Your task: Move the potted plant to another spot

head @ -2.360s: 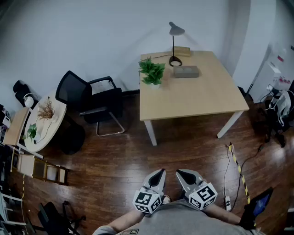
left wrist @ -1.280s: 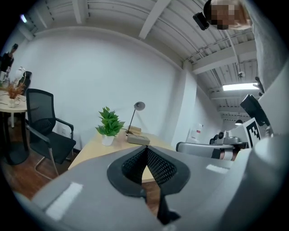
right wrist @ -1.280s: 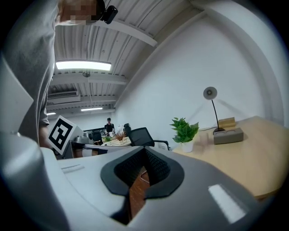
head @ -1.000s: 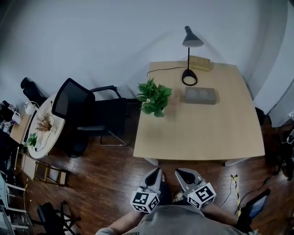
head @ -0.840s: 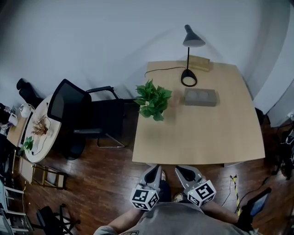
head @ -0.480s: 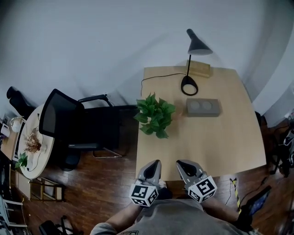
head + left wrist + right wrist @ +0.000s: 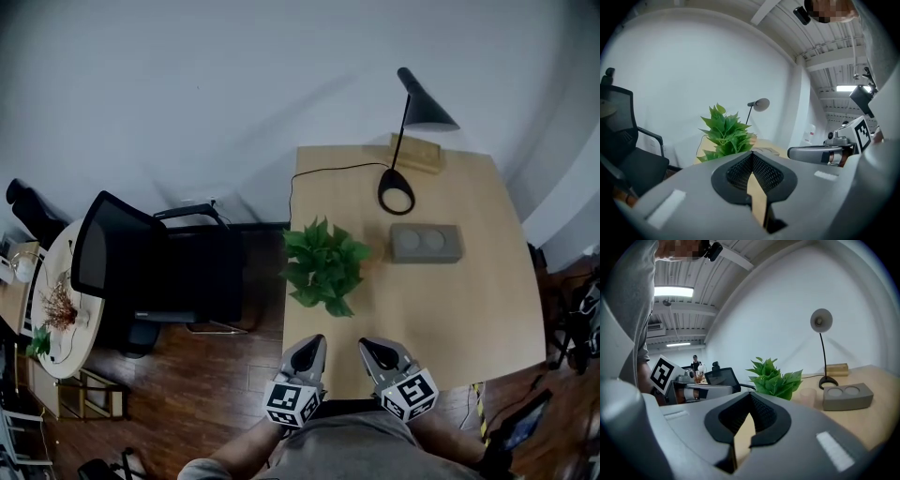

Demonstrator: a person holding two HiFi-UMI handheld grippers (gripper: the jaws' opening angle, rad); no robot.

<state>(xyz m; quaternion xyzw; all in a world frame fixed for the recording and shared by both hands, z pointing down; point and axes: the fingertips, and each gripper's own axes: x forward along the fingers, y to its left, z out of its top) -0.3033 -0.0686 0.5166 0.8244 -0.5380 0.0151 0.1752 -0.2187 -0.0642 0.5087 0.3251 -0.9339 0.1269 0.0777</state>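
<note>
Change: closer in than a second ago; the table (image 7: pixel 469 309) fills more of the head view, and both gripper tips now reach over its near edge instead of the wooden floor (image 7: pixel 216 375).
Potted plant (image 7: pixel 323 267): bushy, bright green pointed leaves that hide the pot from above; upright.
Plant position: on the table close to its left edge, left of the grey block (image 7: pixel 426 243), nearer than the lamp (image 7: pixel 396 190) base; ahead of both grippers, touching neither.
Left gripper (image 7: pixel 310 349): jaws together, nothing between them.
Right gripper (image 7: pixel 375 352): jaws together, likewise empty.
Edges: leaves overhang the table's left edge slightly; black office chair (image 7: pixel 141 272) just beside that edge.
Open room: bare tabletop along the near edge and across the right half, past the grey block.
Back edge: wooden block (image 7: pixel 417 155) behind the lamp.
Markings: black-and-white square codes on both gripper cubes; no legible words.
</note>
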